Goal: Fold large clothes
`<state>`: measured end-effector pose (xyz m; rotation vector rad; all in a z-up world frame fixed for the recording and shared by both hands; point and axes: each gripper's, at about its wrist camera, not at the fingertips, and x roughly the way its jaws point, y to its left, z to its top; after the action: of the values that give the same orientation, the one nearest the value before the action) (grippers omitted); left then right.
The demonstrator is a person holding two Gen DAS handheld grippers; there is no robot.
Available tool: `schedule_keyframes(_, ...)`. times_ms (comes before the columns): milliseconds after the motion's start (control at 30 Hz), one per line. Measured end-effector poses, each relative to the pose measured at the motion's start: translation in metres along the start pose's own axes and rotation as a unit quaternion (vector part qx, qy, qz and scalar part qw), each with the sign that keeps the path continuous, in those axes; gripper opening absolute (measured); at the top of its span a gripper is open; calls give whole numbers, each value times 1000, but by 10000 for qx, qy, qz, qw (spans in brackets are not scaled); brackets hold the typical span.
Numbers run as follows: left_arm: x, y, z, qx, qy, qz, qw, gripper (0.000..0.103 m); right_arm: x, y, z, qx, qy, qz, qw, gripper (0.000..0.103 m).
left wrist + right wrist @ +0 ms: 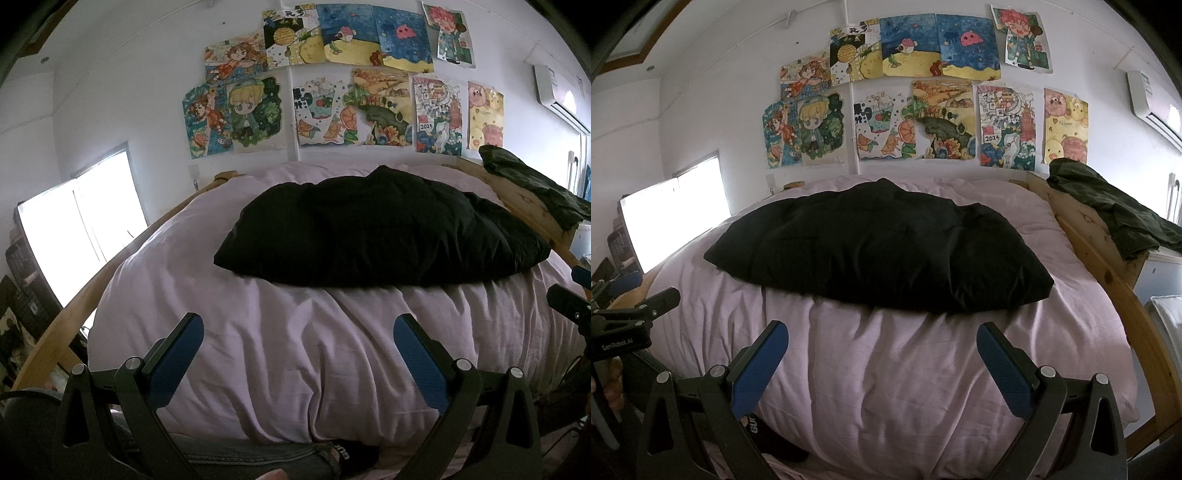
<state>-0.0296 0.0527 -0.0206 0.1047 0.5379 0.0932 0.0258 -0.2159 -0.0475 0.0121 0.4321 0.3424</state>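
Note:
A large black garment [380, 229] lies folded into a broad flat bundle on the pale pink bedding [280, 350], toward the far half of the bed. In the right wrist view the black garment [882, 243] sits left of centre on the pink bedding [905, 369]. My left gripper [299, 328] hovers over the near bedding, open and empty, well short of the garment. My right gripper [882, 334] is likewise open and empty, just short of the garment's near edge. The left gripper's body [624, 325] shows at the left edge there.
A wooden bed frame [1108, 266] runs along the right side, with a dark green garment [1115, 206] draped over its headboard corner. Several drawings [332, 92] hang on the wall behind. A bright window [81, 229] is to the left. A leg in jeans [258, 458] lies below the left gripper.

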Motion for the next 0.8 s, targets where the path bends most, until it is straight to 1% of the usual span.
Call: schedule_keyframes(800,1,4,1,18,6,-11,10000,101,0,0,1,7,2,3,10000,103)
